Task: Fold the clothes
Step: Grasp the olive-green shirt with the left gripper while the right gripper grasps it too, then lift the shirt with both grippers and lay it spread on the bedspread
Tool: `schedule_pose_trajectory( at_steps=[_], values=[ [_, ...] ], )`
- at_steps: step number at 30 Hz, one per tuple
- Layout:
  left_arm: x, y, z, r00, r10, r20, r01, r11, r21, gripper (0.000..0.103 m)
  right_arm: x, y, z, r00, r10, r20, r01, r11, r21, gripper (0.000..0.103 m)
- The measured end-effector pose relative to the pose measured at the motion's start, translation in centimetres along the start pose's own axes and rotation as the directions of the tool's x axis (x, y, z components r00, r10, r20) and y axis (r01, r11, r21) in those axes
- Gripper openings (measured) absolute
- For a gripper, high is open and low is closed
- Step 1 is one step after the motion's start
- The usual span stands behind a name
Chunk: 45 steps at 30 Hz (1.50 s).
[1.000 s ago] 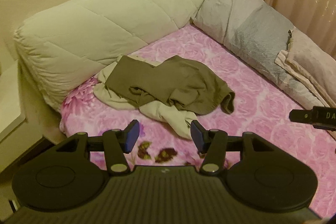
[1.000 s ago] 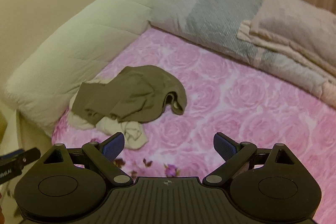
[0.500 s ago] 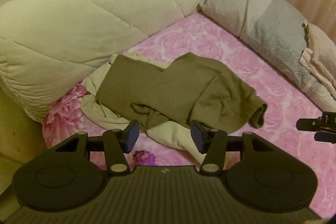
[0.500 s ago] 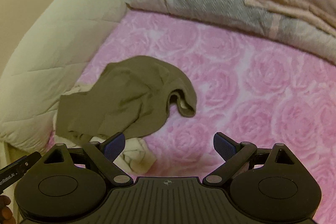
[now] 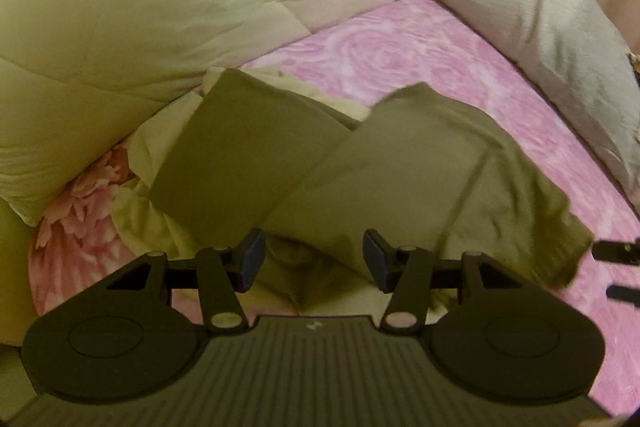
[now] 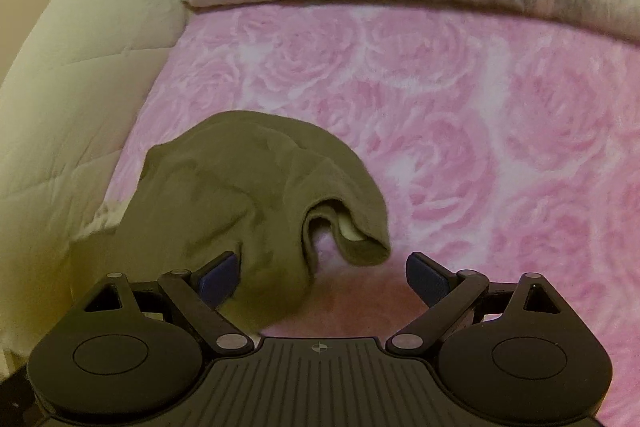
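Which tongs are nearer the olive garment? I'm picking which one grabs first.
Left, by a little. The left tongs hang open right over the olive garment, cloth between the fingers. The right tongs are open at its right edge, partly over pink sheet.

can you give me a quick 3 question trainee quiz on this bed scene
1. True or false: the left gripper is shut on the olive garment.
2. The olive garment lies on: A) a pale garment B) a wooden chair C) a pillow.
3. Fill in: the bedsheet has a pink ____ print.

Key: 1 false, both the left gripper and the right gripper are open and hold nothing; 2 A; 3 rose.
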State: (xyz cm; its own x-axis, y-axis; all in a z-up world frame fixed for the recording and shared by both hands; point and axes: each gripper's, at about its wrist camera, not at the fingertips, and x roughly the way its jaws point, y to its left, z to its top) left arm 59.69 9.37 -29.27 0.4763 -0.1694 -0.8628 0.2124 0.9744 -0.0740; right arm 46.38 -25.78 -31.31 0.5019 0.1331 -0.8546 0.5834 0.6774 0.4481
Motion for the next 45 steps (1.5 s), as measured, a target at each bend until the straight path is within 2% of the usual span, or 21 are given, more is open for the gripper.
schedule_pose_trajectory(
  at_steps=[4,5,6,9,10,11,13,15,18,19,22,25,27,28,30,33,36,39,41,44,45],
  values=[
    [2.4,1.3,0.8,0.999,-0.047,-0.011,0.046,0.996,-0.078,0.049,2.5,-0.9,0.1,0.997,0.071,-0.03,-0.068,0.992,0.107,0.094],
    [2.7,1.4,0.9,0.998,-0.065,-0.011,0.064,0.994,-0.093,0.046,3.1,-1.0,0.1,0.997,0.074,-0.029,-0.07,0.991,0.117,0.09],
    [3.0,1.5,0.9,0.997,-0.082,-0.011,0.081,0.991,-0.108,0.045,3.6,-1.0,0.1,0.997,0.074,-0.027,-0.07,0.99,0.124,0.072],
    [3.2,1.4,0.9,0.994,-0.112,-0.006,0.111,0.988,-0.106,0.028,5.1,-1.5,0.5,0.997,0.078,-0.026,-0.074,0.987,0.143,0.064],
    [3.1,1.4,1.0,0.993,-0.122,-0.002,0.121,0.988,-0.097,0.017,5.2,-1.7,0.6,0.997,0.082,-0.013,-0.08,0.986,0.145,0.054],
    [2.7,1.4,1.1,0.991,-0.132,0.005,0.132,0.987,-0.09,0.012,5.4,-1.9,0.8,0.996,0.086,-0.001,-0.085,0.986,0.146,0.009],
    [1.9,1.4,1.4,0.987,-0.158,0.021,0.159,0.984,-0.08,0.009,4.8,-2.3,1.0,0.994,0.107,0.02,-0.109,0.98,0.164,0.008],
    [0.3,1.1,1.8,0.981,-0.186,0.052,0.189,0.98,-0.061,0.007,2.5,-2.6,1.0,0.988,0.138,0.071,-0.149,0.974,0.172,0.007],
    [-3.1,-0.5,2.7,0.968,-0.228,0.107,0.227,0.974,0.019,0.005,-2.2,-3.2,0.5,0.964,0.208,0.164,-0.238,0.953,0.189,0.007],
    [-4.5,-1.4,3.0,0.961,-0.245,0.129,0.239,0.969,0.061,0.005,-4.0,-3.4,0.3,0.955,0.224,0.193,-0.26,0.948,0.187,0.007],
    [-9.8,-4.7,3.9,0.92,-0.335,0.204,0.296,0.934,0.201,0.005,-10.1,-4.3,-0.2,0.924,0.255,0.287,-0.312,0.933,0.176,0.007],
    [-16.1,-8.8,3.9,0.861,-0.435,0.266,0.337,0.877,0.343,0.005,-16.8,-6.3,-1.1,0.874,0.286,0.393,-0.377,0.91,0.176,0.007],
    [-20.3,-11.3,3.4,0.813,-0.5,0.298,0.361,0.834,0.416,0.005,-21.7,-8.1,-2.2,0.832,0.297,0.468,-0.414,0.894,0.17,0.007],
    [-22.3,-12.4,3.0,0.785,-0.536,0.31,0.379,0.812,0.444,0.005,-24.3,-9.2,-3.0,0.811,0.301,0.502,-0.432,0.886,0.167,0.007],
    [-27.0,-15.0,1.7,0.718,-0.615,0.327,0.419,0.756,0.503,0.005,-29.4,-11.4,-4.6,0.765,0.308,0.565,-0.467,0.87,0.159,0.007],
    [-33.8,-18.8,-0.8,0.618,-0.713,0.332,0.458,0.669,0.585,0.005,-36.8,-14.3,-8.0,0.7,0.304,0.647,-0.485,0.867,0.117,0.007],
    [-40.1,-22.3,-4.2,0.518,-0.802,0.297,0.516,0.569,0.64,0.005,-44.4,-17.5,-12.0,0.644,0.287,0.71,-0.494,0.864,0.099,0.007],
    [-45.5,-25.8,-8.3,0.421,-0.88,0.222,0.588,0.451,0.672,0.005,-52.5,-20.7,-16.6,0.6,0.251,0.759,-0.474,0.876,0.086,0.007],
    [-48.8,-28.1,-11.1,0.358,-0.918,0.172,0.628,0.373,0.683,0.005,-57.2,-22.5,-19.8,0.579,0.225,0.784,-0.453,0.888,0.08,0.007],
    [-52.3,-32.2,-14.6,0.283,-0.955,0.089,0.686,0.266,0.677,0.005,-63.5,-25.1,-24.3,0.547,0.176,0.819,-0.422,0.902,0.088,0.007],
    [-52.9,-33.9,-15.4,0.271,-0.96,0.065,0.699,0.242,0.673,0.006,-65.2,-25.9,-25.7,0.536,0.151,0.83,-0.414,0.904,0.102,0.007]
  ],
)
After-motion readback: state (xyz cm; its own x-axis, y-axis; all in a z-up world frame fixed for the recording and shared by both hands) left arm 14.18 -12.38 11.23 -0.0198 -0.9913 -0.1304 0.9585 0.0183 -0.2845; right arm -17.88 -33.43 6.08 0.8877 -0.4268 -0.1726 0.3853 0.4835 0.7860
